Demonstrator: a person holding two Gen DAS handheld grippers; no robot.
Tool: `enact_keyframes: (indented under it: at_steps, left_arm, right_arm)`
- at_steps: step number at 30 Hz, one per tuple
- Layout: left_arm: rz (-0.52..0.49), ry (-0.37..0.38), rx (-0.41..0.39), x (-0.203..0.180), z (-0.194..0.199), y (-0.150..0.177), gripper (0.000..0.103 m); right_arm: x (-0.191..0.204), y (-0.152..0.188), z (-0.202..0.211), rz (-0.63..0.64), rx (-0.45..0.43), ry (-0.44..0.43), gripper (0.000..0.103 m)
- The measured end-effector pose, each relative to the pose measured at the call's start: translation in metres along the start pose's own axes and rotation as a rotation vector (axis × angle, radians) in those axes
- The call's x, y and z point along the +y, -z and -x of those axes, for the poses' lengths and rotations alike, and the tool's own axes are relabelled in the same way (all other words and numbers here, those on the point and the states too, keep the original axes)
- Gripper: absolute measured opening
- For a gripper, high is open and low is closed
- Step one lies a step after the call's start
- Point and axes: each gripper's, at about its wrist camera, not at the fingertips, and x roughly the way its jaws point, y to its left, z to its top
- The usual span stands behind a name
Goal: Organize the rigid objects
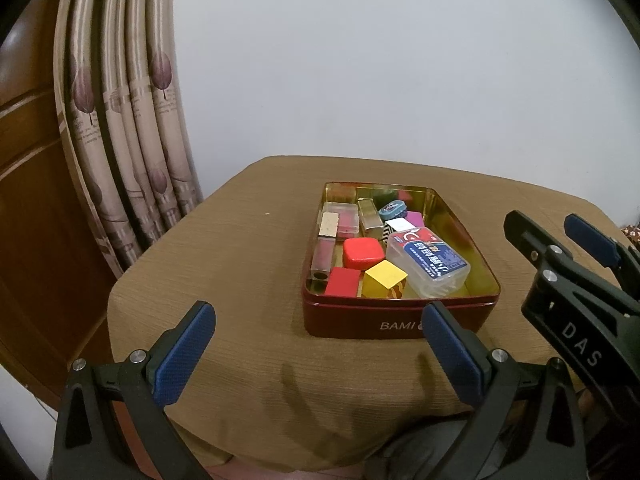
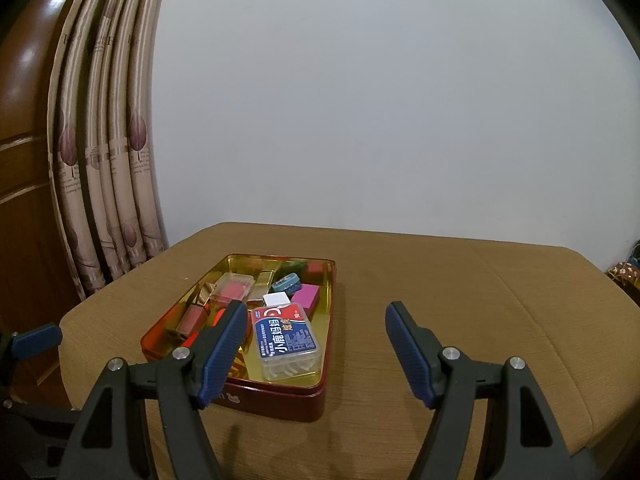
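A dark red tin [image 1: 360, 318] with a gold inside stands on the brown-clothed table [image 1: 240, 248]. In it lie a clear floss box with a blue label [image 1: 430, 266], a yellow cube [image 1: 385, 280], a red cube [image 1: 340, 282], a red rounded block [image 1: 363, 253] and several other small items. My left gripper [image 1: 316, 354] is open and empty, just in front of the tin. My right gripper [image 2: 316, 354] is open and empty, near the tin's [image 2: 280, 400] front right corner; it also shows in the left wrist view [image 1: 556, 240]. The floss box [image 2: 286, 342] lies at the tin's near right.
A patterned curtain [image 1: 120, 120] and a wooden door [image 1: 28, 200] stand at the left. A white wall [image 1: 400, 60] is behind the table. Bare cloth [image 2: 460, 280] lies right of the tin.
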Motion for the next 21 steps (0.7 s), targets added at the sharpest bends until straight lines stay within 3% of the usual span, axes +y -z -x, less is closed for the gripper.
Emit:
enact_keyframes:
  at_steps: [21]
  left_arm:
    - [-0.005, 0.009, 0.001, 0.0048, -0.0028, -0.0025, 0.103]
  right_arm:
    - [0.0038, 0.0001, -0.0044, 0.004, 0.009, 0.001, 0.073]
